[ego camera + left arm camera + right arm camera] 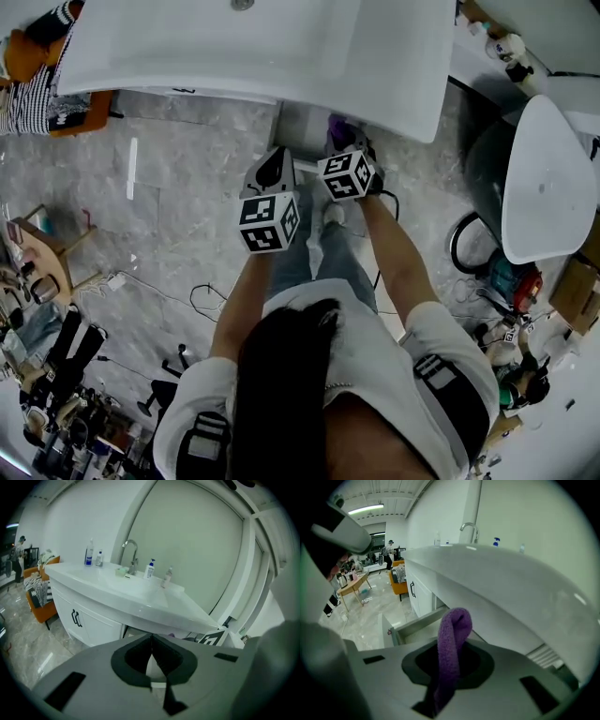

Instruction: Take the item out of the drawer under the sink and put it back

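Our right claw (449, 667) is clamped on the purple cloth (453, 630), and our left claw (151, 658) is closed on nothing. The sink (501, 573) hangs close over the right claw, and the drawer (415, 627) stands open just below and ahead. The cloth pokes up from the jaws, not yet in the drawer. We judge it is going back in, so we should duck under the sink edge, carry the cloth over the drawer floor, then part the jaws, leaving no fold draped on the drawer wall.
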### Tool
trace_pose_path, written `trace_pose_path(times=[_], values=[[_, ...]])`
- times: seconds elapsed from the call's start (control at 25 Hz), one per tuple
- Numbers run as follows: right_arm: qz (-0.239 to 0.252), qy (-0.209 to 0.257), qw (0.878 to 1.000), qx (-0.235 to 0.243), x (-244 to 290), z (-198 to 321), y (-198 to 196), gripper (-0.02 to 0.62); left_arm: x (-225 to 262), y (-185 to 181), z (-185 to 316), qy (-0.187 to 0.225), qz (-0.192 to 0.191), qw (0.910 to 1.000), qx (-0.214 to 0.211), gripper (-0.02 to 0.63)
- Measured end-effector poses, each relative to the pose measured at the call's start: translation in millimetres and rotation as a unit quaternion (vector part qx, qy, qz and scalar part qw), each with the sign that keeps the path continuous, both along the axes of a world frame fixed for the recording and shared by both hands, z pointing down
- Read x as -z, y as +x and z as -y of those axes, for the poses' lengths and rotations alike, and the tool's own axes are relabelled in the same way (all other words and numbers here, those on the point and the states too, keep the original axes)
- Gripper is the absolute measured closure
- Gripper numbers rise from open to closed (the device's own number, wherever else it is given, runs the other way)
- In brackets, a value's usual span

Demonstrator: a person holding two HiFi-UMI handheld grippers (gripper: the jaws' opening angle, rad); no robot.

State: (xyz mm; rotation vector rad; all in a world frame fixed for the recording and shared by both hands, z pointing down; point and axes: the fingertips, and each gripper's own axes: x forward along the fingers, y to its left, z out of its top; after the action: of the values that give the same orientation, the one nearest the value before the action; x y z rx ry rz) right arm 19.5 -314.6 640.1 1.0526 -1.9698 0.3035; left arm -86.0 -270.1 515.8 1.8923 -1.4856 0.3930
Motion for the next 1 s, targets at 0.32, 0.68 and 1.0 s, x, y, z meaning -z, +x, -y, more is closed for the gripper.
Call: trace_pose_path(times=[0.32,0.68,1.0], values=[[-0.019,-0.034,0.999,0.004,-38.3,13.9,-5.8,0.537,-13.3,-8.6,11.5,-0.004,-0.012,0.9999,0.010,0.601],[-0.029,-0.064,0.998,-0.004,-59.0,20.7,-6.2,0.537,-15.3,-18.9,16.3,-0.007,-0.007,0.9999,0.012,0.601],[-0.036,-0.090,0.995,-0.003,-79.4,15.9,-9.0,0.537,-26.3,-18.6,16.7,-0.018,-0.008,0.9997,0.015,0.601]])
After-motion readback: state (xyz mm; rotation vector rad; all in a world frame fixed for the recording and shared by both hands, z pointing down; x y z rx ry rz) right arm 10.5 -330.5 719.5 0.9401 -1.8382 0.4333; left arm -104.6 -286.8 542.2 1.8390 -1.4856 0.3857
